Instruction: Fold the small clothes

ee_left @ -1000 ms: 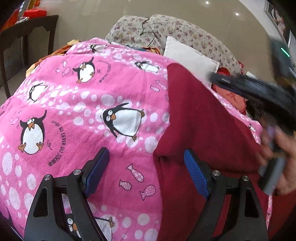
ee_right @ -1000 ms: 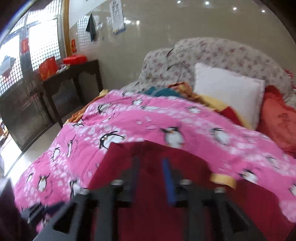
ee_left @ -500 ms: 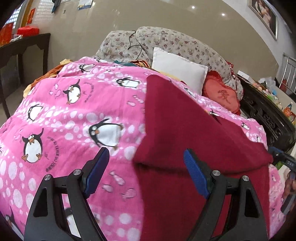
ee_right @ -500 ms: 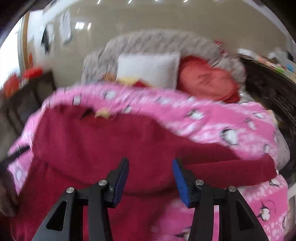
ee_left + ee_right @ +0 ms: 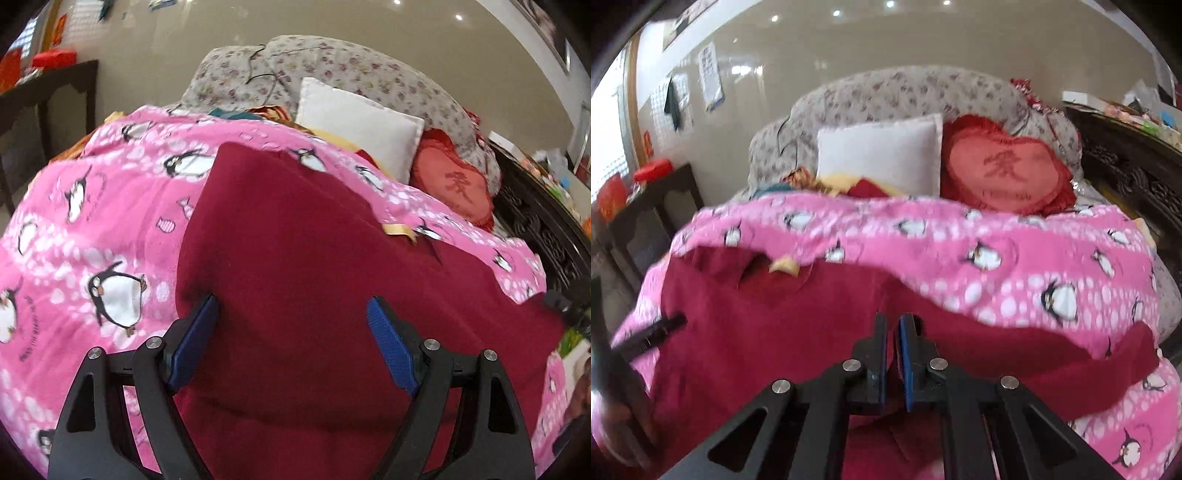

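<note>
The dark red garment (image 5: 314, 266) lies spread on the pink penguin blanket (image 5: 92, 229) covering the bed. Its collar with a yellow tag (image 5: 400, 230) is at the far side. A sleeve (image 5: 1108, 365) extends to the right in the right wrist view.

**Claw state**
- Left claw (image 5: 291, 332): spread wide, holding nothing. It hovers over the near left part of the garment, its left pad close to the garment's left edge.
- Right claw (image 5: 893, 354): its jaws have just been closing and now stand pressed together. They sit low at the near right part of the garment. A strip of red shows between the pads, so a pinch of fabric is likely, though the contact itself is not clearly visible.

**Step in hand (judged):** taking hold of the near edge on each side so that the garment can be folded.

**Procedure for a clean result**
1. Confirm the right claw grips the garment only, not the blanket beneath; the two lie in contact and may lift together.
2. Lower the left claw over the left edge and close on one layer, level with the right claw's hold.
3. Lift both sides evenly, keeping the fabric lightly taut between the claws, to prevent a skewed crease.
4. Fold the right sleeve inward before the body fold, or it will trail outside the finished shape.

**Caution:** the soft, uneven bed offers little support; press creases gently.
</note>
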`<state>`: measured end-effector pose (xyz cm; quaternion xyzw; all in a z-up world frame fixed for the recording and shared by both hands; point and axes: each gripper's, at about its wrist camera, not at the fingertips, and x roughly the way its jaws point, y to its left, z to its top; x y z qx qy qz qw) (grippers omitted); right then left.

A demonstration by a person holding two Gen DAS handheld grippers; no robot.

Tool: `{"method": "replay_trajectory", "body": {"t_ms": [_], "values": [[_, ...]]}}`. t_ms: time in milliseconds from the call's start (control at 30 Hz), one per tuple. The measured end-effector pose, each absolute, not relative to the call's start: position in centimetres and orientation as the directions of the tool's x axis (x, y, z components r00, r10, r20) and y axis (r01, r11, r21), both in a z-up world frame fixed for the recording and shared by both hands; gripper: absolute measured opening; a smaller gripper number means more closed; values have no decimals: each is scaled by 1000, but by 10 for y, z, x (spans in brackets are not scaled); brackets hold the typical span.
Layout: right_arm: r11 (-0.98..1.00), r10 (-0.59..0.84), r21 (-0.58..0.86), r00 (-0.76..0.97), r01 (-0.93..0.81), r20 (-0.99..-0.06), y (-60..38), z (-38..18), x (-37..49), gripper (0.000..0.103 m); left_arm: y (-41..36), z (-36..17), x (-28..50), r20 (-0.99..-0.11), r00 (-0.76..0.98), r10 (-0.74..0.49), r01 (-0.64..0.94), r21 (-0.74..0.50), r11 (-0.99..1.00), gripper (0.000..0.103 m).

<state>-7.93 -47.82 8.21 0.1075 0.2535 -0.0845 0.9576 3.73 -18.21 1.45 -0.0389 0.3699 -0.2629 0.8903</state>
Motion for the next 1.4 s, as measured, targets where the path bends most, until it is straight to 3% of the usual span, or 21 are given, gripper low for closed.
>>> {"method": "replay_trajectory", "body": {"t_ms": [167, 267, 333, 400, 500, 600, 733, 867, 1000, 1033, 1200, 1333, 1400], "values": [[918, -229, 119, 752, 377, -618, -498, 62, -59, 7, -183, 11, 30, -609, 623, -491, 467, -215, 858, 83], [897, -164, 242, 786, 371, -597, -513, 57, -85, 13, -180, 10, 30, -603, 613, -511, 487, -222, 845, 84], [893, -122, 294, 812, 341, -571, -514, 58, -102, 37, -179, 11, 31, -602, 610, -514, 484, -231, 844, 84], [906, -121, 275, 818, 323, -562, -507, 60, -104, 48, -180, 11, 29, -602, 615, -509, 485, -220, 846, 84], [914, -98, 262, 797, 308, -596, -505, 55, -81, 48, -179, 11, 25, -595, 616, -516, 497, -215, 841, 84], [928, 19, 303, 784, 217, -620, -501, 47, -60, 13, -174, 12, 25, -582, 608, -539, 508, -237, 828, 84], [969, -102, 134, 831, 207, -547, -478, 72, -72, 9, -166, 17, 24, -553, 626, -550, 497, -261, 828, 84], [954, -172, 131, 853, 269, -493, -492, 82, -78, 8, -166, 20, 21, -533, 660, -530, 484, -238, 842, 84], [922, -224, 118, 756, 369, -615, -514, 61, -66, 18, -169, 13, 27, -564, 645, -515, 473, -235, 849, 84], [913, -248, 116, 759, 390, -602, -515, 61, -75, 19, -168, 13, 27, -562, 645, -518, 472, -239, 848, 84], [947, -97, 212, 846, 240, -524, -488, 67, -103, 23, -170, 12, 27, -576, 648, -498, 471, -211, 857, 84], [959, -170, 80, 779, 271, -604, -468, 44, -92, 23, -171, 12, 27, -580, 643, -501, 472, -215, 855, 84], [950, -146, 133, 782, 281, -606, -474, 38, -98, 23, -173, 11, 27, -586, 639, -499, 472, -215, 855, 84]]}}
